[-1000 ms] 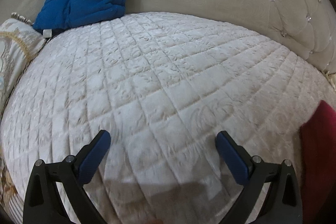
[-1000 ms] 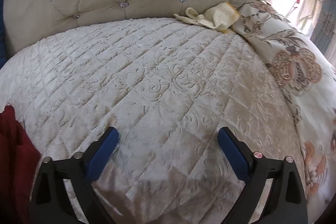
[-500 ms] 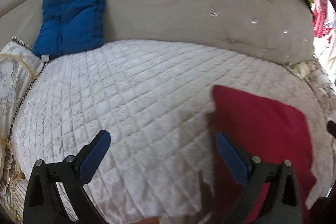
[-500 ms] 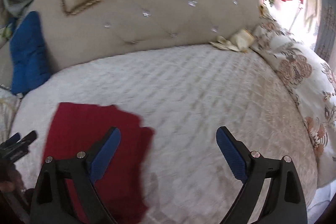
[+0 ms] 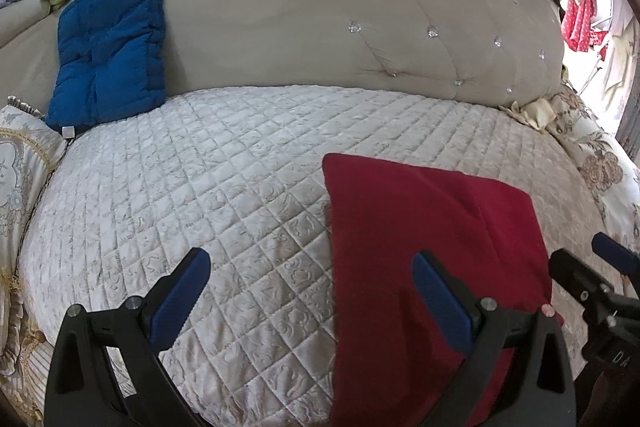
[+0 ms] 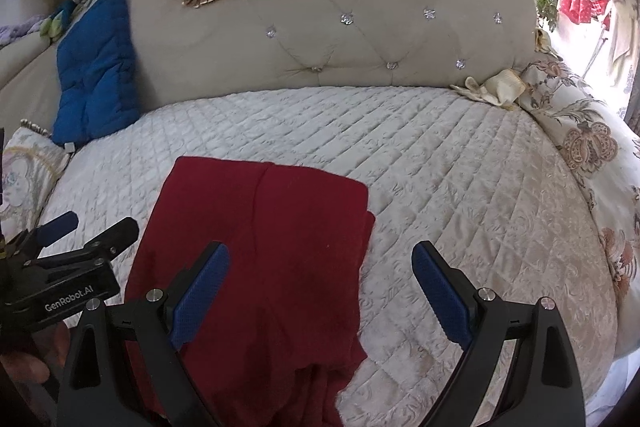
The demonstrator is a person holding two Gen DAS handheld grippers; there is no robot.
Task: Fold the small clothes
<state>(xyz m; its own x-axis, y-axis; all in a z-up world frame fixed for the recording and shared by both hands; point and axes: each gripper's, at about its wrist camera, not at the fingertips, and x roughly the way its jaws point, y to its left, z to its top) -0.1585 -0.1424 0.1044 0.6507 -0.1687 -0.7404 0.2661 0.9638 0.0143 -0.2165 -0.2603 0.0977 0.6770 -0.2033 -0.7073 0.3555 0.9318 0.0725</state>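
the red garment (image 6: 264,247) lies flat on the quilted bed (image 6: 460,187), long axis running away from the jaws, between the left gripper (image 5: 308,291) and right gripper (image 6: 320,279); both released, neither clearly nearer.

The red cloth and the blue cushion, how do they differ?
The red cloth lies flat on the quilted bedspread; the blue cushion leans upright against the headboard. The red cloth is thin and smooth; the blue cushion is thick and stitched into puffy sections. Neither gripper touches either one.
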